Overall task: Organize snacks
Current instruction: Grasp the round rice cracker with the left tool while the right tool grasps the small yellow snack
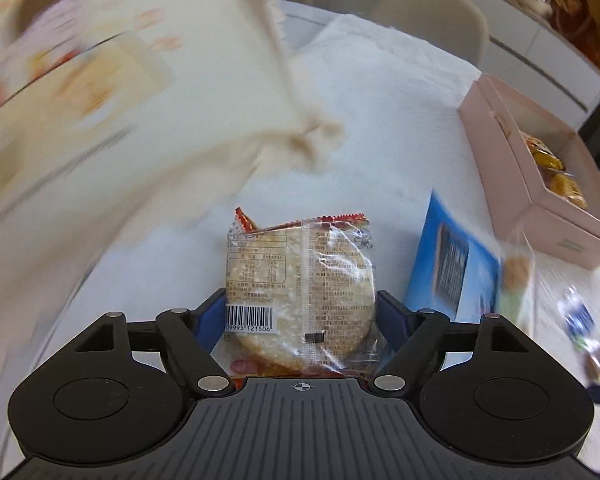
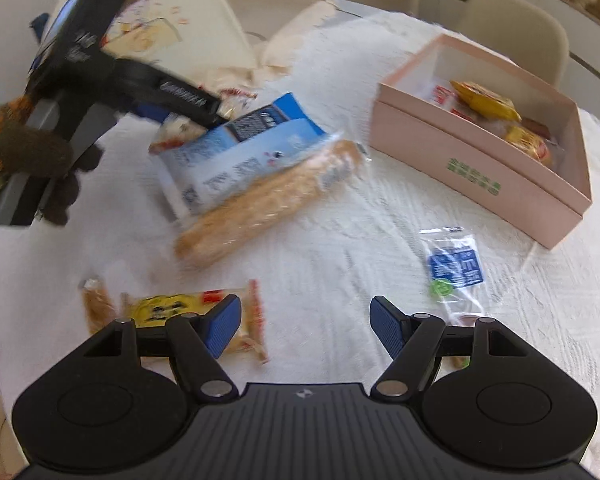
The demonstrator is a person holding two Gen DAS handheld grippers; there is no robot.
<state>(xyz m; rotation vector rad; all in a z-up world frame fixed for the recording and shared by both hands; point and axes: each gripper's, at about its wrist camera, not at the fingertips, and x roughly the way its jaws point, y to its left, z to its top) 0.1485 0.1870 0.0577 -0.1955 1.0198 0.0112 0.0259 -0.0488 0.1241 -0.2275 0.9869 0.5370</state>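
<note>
One rice cracker packet [image 1: 300, 292] pinched in left gripper [image 1: 300, 320] jaws, above desk [image 1: 380, 140]. Right gripper [image 2: 306, 328] jaws spread, empty. Carry level to pink box [image 1: 540, 208]; release low inside.

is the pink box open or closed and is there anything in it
Open: the pink box has no lid on top, and yellow snack packets lie inside it.
</note>
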